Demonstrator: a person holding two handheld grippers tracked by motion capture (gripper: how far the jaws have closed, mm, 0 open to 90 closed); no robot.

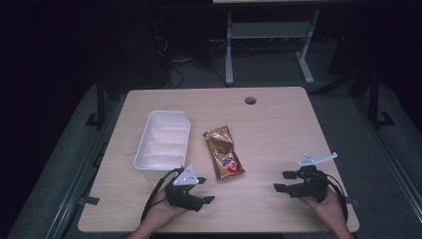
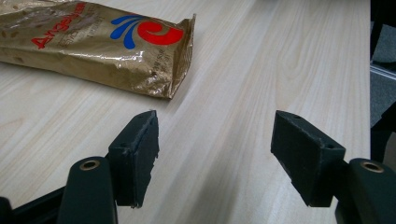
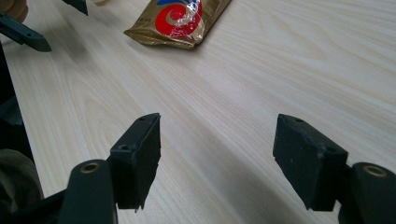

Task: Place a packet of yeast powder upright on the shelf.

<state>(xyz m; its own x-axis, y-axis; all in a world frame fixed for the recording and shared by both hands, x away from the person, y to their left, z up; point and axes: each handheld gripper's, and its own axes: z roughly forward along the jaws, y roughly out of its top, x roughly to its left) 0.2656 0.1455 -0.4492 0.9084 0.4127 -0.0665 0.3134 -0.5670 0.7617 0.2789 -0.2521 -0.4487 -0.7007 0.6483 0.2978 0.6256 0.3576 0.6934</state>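
Observation:
A gold snack bag [image 1: 223, 152] with a red and blue logo lies flat in the middle of the wooden table [image 1: 278, 129]. To its left stands a white divided tray [image 1: 162, 140], empty as far as I see. My left gripper [image 1: 205, 190] rests near the front edge, just below the tray and left of the bag's near end, open with nothing between its jaws. The left gripper view has the bag [image 2: 93, 44] ahead and to the left of the open left gripper [image 2: 215, 158]. My right gripper [image 1: 282, 181] sits at the front right, open and empty; the bag [image 3: 180, 21] lies far ahead of the right gripper [image 3: 217, 161].
A round cable hole [image 1: 250, 100] is at the table's far edge. Metal rails run along both sides of the table, and a white desk frame [image 1: 268, 45] stands on the floor behind. Bare wood lies between the two grippers.

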